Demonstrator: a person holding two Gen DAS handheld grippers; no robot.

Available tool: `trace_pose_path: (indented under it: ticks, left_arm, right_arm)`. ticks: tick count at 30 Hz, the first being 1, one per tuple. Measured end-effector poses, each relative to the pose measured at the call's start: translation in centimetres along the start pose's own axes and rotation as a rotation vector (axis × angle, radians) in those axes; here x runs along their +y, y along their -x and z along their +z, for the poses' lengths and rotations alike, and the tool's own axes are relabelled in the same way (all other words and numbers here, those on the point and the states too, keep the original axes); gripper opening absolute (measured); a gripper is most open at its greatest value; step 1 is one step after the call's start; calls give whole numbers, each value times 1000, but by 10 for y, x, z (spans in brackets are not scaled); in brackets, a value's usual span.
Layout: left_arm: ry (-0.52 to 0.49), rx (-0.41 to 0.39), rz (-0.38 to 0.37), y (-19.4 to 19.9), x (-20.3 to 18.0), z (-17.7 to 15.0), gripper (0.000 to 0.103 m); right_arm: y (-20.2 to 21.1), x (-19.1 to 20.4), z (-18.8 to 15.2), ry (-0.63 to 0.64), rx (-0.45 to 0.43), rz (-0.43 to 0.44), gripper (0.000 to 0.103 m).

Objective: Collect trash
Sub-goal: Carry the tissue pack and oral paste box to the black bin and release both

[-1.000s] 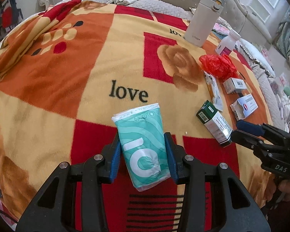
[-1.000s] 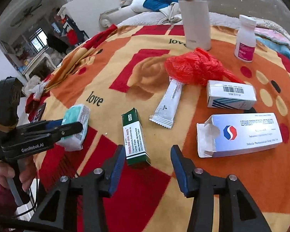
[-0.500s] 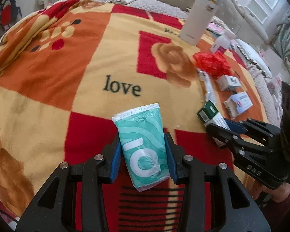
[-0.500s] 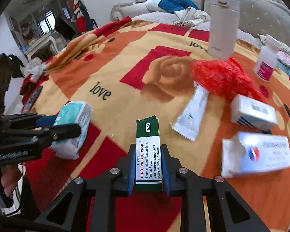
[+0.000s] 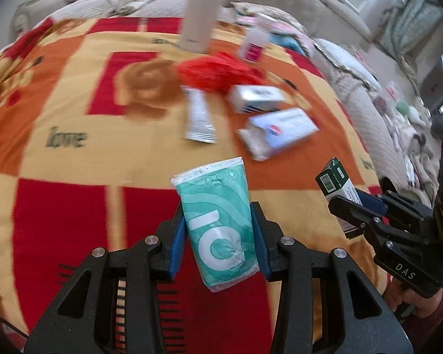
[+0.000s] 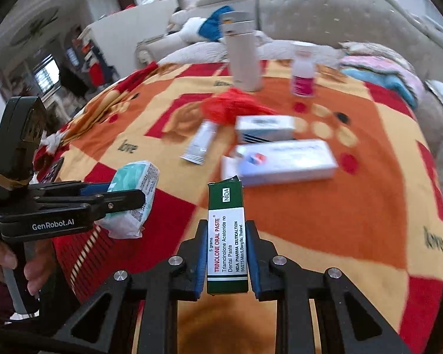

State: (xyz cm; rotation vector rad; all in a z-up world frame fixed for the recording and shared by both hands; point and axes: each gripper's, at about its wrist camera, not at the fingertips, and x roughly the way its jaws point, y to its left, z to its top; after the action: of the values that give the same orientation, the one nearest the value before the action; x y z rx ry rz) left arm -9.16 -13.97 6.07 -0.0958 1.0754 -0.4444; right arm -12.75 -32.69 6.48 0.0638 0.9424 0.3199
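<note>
My left gripper [image 5: 218, 236] is shut on a teal tissue pack [image 5: 218, 224], held above the blanket. The same pack [image 6: 136, 194] shows at the left of the right wrist view, in the left gripper [image 6: 124, 197]. My right gripper [image 6: 226, 253] is shut on a green and white oral paste box [image 6: 226, 236], lifted off the bed. That box [image 5: 336, 183] also appears at the right of the left wrist view in the right gripper [image 5: 351, 203]. On the blanket lie a red plastic bag [image 5: 218, 70], a silver sachet [image 5: 199, 118] and two white medicine boxes [image 5: 257, 97] [image 5: 280, 129].
A patterned orange, red and yellow blanket [image 5: 73, 103] covers the bed. A tall white flask [image 5: 203, 11] and a small white bottle with a pink label [image 5: 255, 41] stand at the far side. Clothes and a padded headboard [image 6: 339, 17] lie beyond. A hand [image 6: 3, 262] grips the left handle.
The right gripper closed on the green box and lifted it off the blanket. Both grippers swung sideways, so the view shifted; the left kept hold of the tissue pack.
</note>
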Motion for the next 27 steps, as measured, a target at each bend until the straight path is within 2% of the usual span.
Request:
trace_pose_path:
  ticks: [17,27]
  left_arm:
    - [-260,55,-95,-38,-168,-5,38]
    - [-345,108,-162,-69,-245,-9,37]
  right_arm:
    - [93,-112,-62,-212,-93,-148,23]
    - [128,-174,-97,-320,-113,-241,23]
